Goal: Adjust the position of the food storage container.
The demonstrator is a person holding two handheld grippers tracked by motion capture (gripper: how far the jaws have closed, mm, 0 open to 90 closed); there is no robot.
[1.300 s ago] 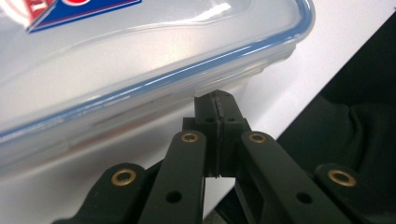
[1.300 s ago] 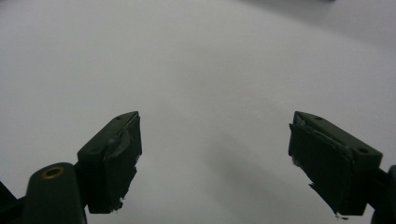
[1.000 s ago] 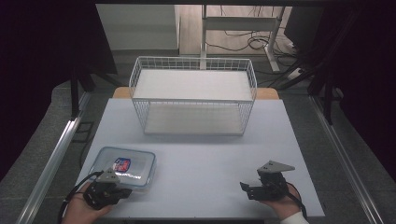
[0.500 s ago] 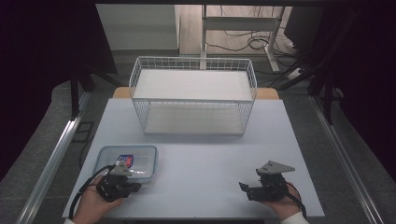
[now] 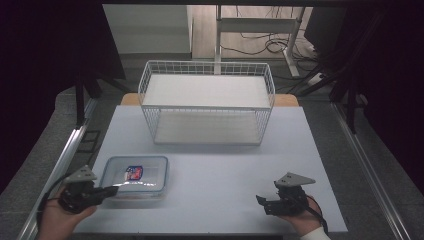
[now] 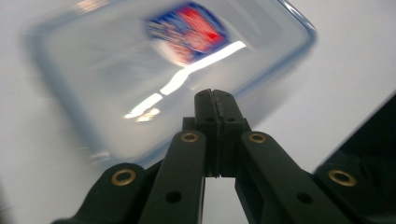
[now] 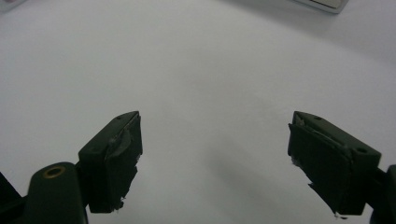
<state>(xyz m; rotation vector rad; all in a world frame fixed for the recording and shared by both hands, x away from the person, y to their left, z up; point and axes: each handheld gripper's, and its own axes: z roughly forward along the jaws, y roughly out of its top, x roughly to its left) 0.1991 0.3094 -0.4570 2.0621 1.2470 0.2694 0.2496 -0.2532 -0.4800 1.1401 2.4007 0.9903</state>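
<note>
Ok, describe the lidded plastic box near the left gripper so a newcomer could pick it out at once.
Start at the white wire basket at the far side of the white table. Come toward the near left corner: the clear rectangular plastic container lies flat there. Its blue-rimmed lid and red-and-blue label set it apart.

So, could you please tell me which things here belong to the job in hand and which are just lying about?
In the job:
- clear lidded food container
- left gripper, jaws shut, right beside it

Lying about:
- white wire basket, standing farther back
- right gripper, jaws open over bare table
</note>
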